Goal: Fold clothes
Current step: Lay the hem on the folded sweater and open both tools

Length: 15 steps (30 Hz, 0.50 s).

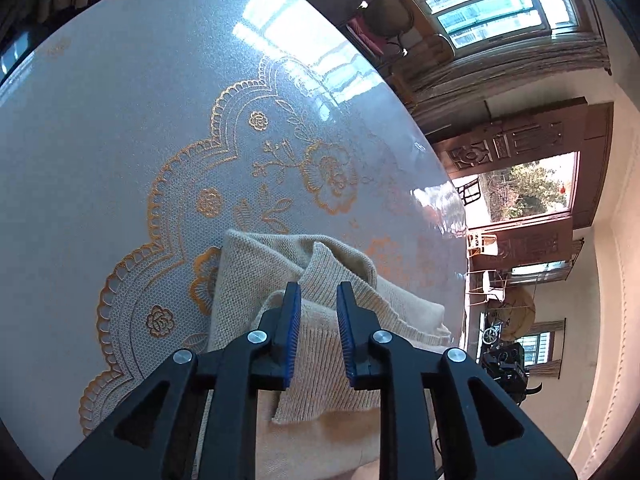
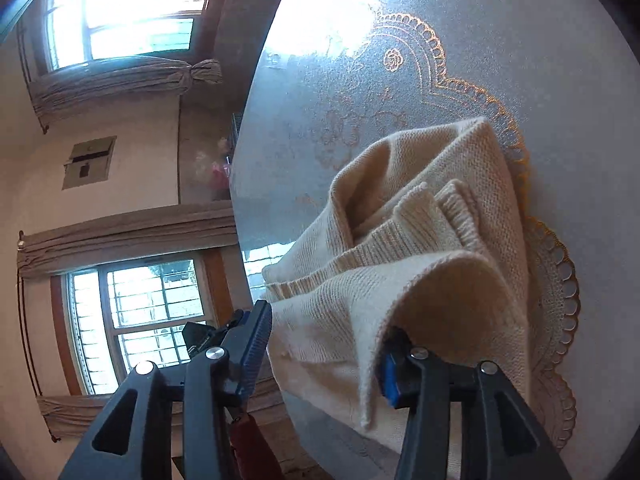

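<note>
A cream knit garment (image 1: 256, 276) lies bunched in loose folds on the table near its edge. My left gripper (image 1: 318, 292) hovers just over the garment's ribbed hem, and its blue pads (image 1: 290, 320) stand apart without pressing the knit. In the right wrist view the same garment (image 2: 460, 184) rises in a heap of folds. My right gripper (image 2: 328, 320) is open wide with a flap of the knit lying loose between its jaws. That flap drapes over the right finger (image 2: 390, 376) and hides its tip. The left finger (image 2: 256, 340) stands bare beside the cloth.
The round table (image 1: 120, 128) has a glossy pale cover with a gold lace pattern (image 1: 224, 112). Its edge (image 2: 244, 184) runs close beside the garment. Beyond it are windows (image 2: 132, 320), curtains and a wooden door (image 1: 520, 140).
</note>
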{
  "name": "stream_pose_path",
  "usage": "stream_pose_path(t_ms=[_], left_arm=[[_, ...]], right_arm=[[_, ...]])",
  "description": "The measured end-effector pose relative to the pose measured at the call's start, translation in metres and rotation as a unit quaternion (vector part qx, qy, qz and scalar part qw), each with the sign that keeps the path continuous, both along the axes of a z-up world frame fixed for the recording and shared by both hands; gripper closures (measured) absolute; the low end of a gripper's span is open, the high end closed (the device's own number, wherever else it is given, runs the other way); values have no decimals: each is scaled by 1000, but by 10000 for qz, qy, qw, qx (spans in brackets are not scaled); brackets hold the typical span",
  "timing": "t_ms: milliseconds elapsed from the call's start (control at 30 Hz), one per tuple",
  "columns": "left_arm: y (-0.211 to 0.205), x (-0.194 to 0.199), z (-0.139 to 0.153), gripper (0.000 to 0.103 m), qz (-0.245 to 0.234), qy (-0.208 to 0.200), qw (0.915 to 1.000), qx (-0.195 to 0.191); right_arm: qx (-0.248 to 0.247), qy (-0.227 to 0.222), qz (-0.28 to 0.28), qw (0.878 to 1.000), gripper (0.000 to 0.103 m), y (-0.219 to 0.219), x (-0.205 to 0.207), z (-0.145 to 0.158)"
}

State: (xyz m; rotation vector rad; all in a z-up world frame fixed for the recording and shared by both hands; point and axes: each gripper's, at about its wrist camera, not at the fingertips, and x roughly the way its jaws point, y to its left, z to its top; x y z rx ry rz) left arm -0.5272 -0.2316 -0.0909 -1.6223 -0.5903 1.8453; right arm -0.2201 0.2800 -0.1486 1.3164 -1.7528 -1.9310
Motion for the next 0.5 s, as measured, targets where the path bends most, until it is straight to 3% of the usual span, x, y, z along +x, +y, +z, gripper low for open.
stream_pose_path(t_ms=[67,133,200,333,500], left_arm=[[-1,-7,3,68,59,-23,9999,-95],[-2,-10,5,67,141,-16,9996,-225],[-4,-6,7,65,94,73,9994,-313],[-12,19,15,50,-271,517,9966,-580],[-21,70,22,44,-924,1005,9883,-677]], right_arm=[[0,130,-148,9998,54,9,-4,7],[-32,143,-474,9988,53,21,-9,9],[-22,-271,-779,9966,51,29,-9,-3],[182,-140,-428,9988,50,17,-3,-1],[754,114,319,9966,50,-21,17,20]])
